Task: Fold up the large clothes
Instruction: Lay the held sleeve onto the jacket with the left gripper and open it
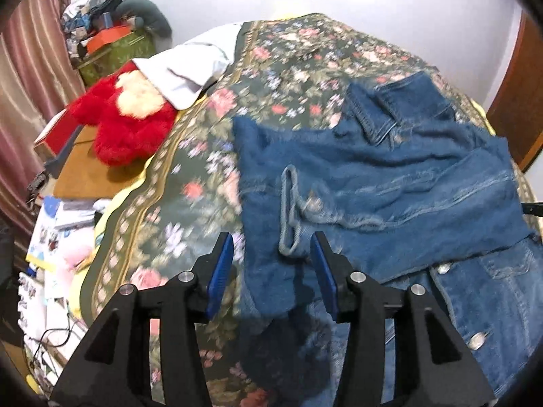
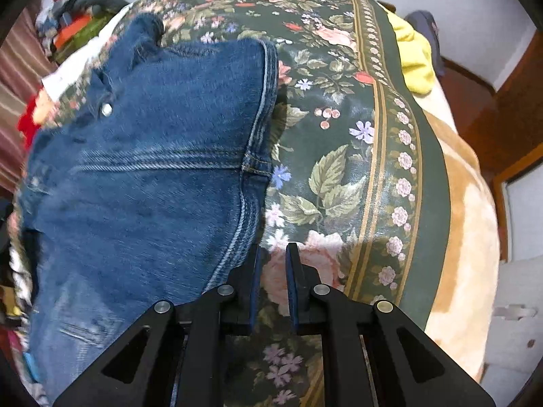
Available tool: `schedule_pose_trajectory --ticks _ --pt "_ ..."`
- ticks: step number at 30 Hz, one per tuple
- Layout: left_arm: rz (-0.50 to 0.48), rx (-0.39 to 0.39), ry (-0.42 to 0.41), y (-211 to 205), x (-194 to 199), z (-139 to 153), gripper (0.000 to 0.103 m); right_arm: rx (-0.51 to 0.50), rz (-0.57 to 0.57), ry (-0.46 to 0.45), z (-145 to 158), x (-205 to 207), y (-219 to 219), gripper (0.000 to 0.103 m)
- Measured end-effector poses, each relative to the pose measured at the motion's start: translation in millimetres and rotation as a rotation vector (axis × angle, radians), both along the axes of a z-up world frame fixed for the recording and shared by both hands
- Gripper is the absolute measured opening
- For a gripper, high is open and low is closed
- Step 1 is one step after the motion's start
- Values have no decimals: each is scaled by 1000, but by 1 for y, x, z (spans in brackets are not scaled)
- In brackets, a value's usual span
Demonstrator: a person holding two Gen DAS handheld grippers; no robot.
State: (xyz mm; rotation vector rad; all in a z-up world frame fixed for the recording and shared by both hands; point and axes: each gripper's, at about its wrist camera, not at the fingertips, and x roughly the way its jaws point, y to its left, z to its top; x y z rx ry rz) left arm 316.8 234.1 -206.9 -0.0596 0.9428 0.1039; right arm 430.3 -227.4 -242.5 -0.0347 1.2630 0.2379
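Observation:
A blue denim jacket (image 1: 390, 183) lies partly folded on a dark floral bedspread (image 1: 190, 176). Its cuff with a metal button (image 1: 310, 203) lies just ahead of my left gripper (image 1: 271, 251), which is open and empty above the jacket's left edge. In the right wrist view the jacket (image 2: 152, 169) fills the left half, its stitched side seam (image 2: 251, 169) running towards me. My right gripper (image 2: 273, 257) is narrowly open and empty, just right of that seam, over the bedspread (image 2: 339, 176).
A red plush toy (image 1: 129, 129) and a white pillow (image 1: 183, 71) lie at the bed's far left. A cluttered side table (image 1: 78, 169) and papers (image 1: 54, 237) stand left of the bed. A tan blanket (image 2: 465, 237) and yellow cloth (image 2: 414, 64) lie at the right.

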Motion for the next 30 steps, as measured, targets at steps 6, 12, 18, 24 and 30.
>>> schedule_pose_trajectory --ticks 6,12,18,24,30 --pt "-70 -54 75 -22 39 -22 40 131 -7 -87 34 3 9 9" --pt "6 104 118 -31 53 -48 14 -11 51 -68 6 2 43 9" --pt "38 169 47 -27 29 -24 13 -118 138 -130 5 -11 51 9" --pt "35 137 96 -20 11 -41 14 -92 108 -132 4 -15 41 9" --pt "35 117 117 -16 8 -59 17 -147 80 -161 4 -20 39 44"
